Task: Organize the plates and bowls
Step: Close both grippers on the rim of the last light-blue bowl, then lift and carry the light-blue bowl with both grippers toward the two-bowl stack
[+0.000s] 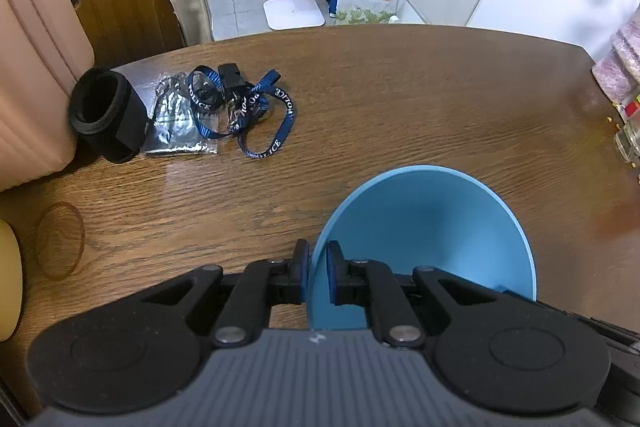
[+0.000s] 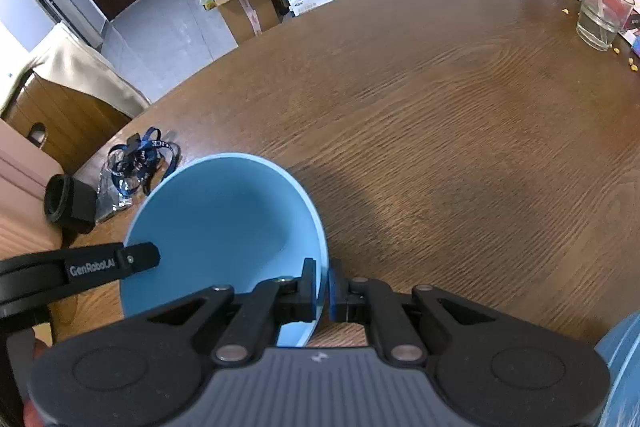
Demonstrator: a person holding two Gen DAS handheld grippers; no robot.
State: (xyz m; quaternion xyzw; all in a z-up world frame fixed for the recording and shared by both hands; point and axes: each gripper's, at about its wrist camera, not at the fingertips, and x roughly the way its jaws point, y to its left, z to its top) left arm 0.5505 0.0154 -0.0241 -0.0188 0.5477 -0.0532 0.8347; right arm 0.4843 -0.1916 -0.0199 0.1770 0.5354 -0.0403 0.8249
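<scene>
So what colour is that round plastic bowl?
Light blue bowl, clearest in the right wrist view.

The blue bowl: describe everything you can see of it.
The blue bowl is light blue, smooth and matte, plastic by its look, with a thin rim, deep sloping walls and an empty inside. It sits above the wooden table, near its front edge, and whether it touches the wood cannot be told. The left gripper is shut on one side of its rim and the right gripper on the opposite side, each with one finger inside the wall and one outside. Nothing else touches it.
</scene>
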